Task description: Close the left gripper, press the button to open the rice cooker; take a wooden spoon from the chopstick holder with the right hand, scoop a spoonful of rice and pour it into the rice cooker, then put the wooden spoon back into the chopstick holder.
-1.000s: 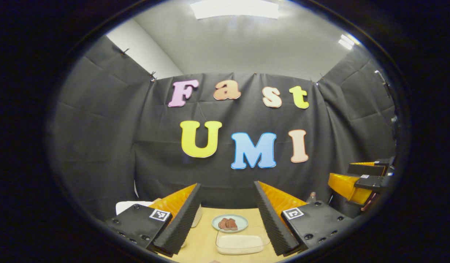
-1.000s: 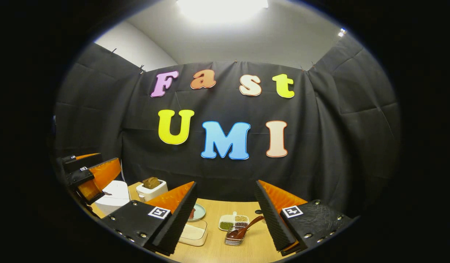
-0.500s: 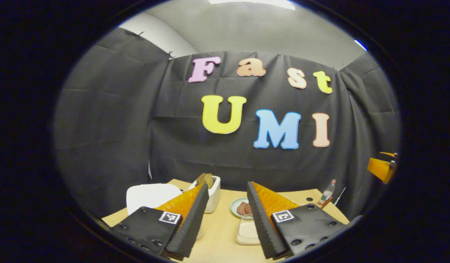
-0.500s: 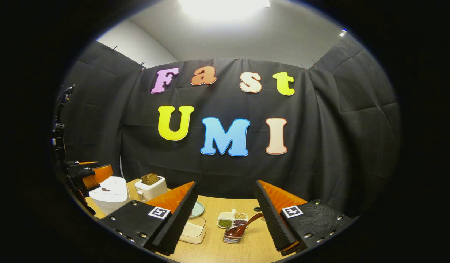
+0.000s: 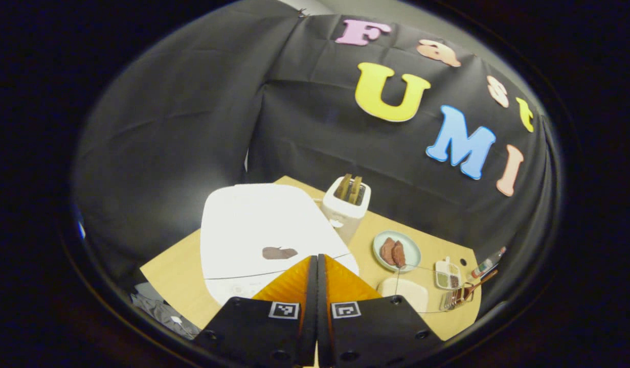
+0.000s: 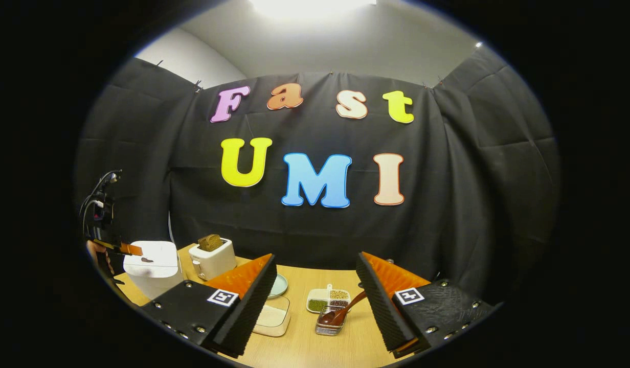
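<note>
Left gripper [image 5: 317,260] – fingers clenched, empty, above front of cooker [image 5: 264,230], lid down. Press tips squarely on button; exact button spot unclear. Right gripper [image 6: 315,289] – fingers released; spoon [image 6: 340,314] in holder [image 6: 329,327] on bench [image 6: 305,347].

Black screw-studded gripper [image 6: 315,301] housings with square black-and-white markers.

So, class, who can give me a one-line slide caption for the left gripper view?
Left gripper, fingers together, poised above the closed white rice cooker beside a toaster.
</note>
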The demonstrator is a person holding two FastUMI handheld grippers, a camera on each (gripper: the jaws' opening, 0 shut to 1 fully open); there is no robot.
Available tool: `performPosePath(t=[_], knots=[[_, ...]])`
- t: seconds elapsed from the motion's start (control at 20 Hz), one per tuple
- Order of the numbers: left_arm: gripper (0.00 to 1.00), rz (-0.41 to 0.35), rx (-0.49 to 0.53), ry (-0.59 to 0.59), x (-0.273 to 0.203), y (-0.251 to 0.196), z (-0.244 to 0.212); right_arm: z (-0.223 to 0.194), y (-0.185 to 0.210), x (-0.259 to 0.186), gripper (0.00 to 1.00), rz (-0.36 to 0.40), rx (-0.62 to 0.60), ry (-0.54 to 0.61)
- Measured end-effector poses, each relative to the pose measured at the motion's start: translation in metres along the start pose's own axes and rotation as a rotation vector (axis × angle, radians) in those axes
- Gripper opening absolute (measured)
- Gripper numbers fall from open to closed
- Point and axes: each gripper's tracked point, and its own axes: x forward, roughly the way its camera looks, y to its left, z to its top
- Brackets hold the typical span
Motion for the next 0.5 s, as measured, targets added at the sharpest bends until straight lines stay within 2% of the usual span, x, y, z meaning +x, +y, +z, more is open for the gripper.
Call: performPosePath(t=[0.2, 0.35, 0.5], knots=[[0.09, 0.064, 0.025, 0.035, 0.022, 0.037, -0.005, -0.007, 0.003, 0.006, 0.96, 0.003, -0.004, 0.022], [0.09, 0.062, 0.011, 0.073, 0.035, 0.037, -0.009, -0.01, 0.004, 0.009, 0.96, 0.003, -0.011, 0.034], [0.1, 0.063, 0.065, 0.092, 0.052, 0.033, -0.01, -0.013, 0.005, 0.011, 0.96, 0.0, -0.021, 0.043]])
